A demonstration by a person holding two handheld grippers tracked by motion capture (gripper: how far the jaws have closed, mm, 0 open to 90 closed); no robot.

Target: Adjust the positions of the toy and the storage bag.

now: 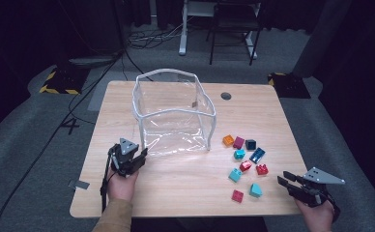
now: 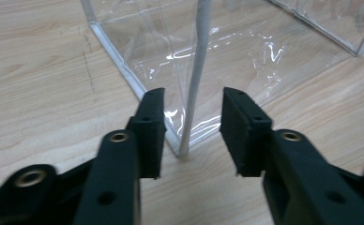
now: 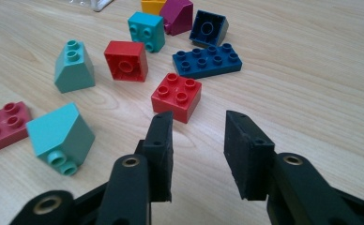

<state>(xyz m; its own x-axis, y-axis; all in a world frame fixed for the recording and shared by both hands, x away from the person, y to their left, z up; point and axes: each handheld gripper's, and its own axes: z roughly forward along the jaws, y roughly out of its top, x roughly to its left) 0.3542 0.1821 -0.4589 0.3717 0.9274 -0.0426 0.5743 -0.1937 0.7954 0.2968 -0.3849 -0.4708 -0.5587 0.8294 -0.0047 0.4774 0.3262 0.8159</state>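
A clear plastic bag with white edging stands open on the wooden table. My left gripper is at its near left corner. In the left gripper view, my left gripper is open, and the bag's white corner seam rises just beyond the gap, untouched. Several toy bricks lie right of the bag, among them a red square brick and a blue flat brick. My right gripper is open at the table's right edge. In its own view, my right gripper points at the red brick, a short way off.
Teal sloped bricks, a pink brick, another red brick and a blue plate lie around the red one. A cable hole sits at the table's far side. Chair legs stand beyond.
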